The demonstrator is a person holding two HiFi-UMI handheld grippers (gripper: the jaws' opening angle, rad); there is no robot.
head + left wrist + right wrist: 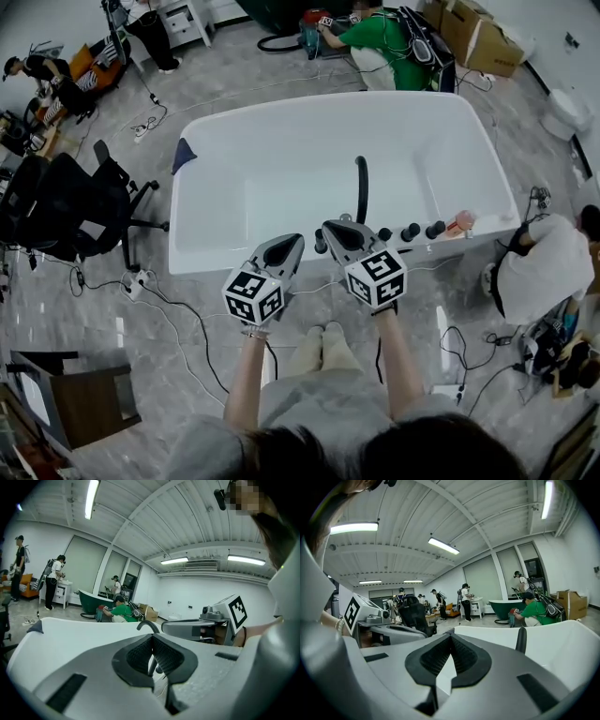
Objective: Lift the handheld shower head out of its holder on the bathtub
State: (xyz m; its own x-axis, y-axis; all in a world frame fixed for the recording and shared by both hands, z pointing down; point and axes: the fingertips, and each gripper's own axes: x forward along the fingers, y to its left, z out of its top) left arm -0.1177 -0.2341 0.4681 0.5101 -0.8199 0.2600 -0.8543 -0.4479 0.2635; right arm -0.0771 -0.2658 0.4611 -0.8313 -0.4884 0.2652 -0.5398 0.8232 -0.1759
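Open workroom: grey marbled floor, strip lights under a ribbed ceiling. White bathtub mid-floor, used as the reference for every place below.

Left gripper: clenched, pads tip to tip, nothing between them. Held at the bathtub's near rim, tips just over its edge.

Right gripper: likewise closed on nothing. Just beside the left one at the same near rim, in front of the black curved spout.

Handheld shower head: seated on the bathtub's near rim, at the right end of the row of three black knobs. Well apart from both grippers. Pinkish, too small for finer detail.

Farther out:
- dark blue cloth over the bathtub's left end
- black office chair off that left end
- cables on the floor along the near side
- person in a green top crouched beyond the far side
- cardboard boxes past the far right corner
- person in white bent over beyond the right end
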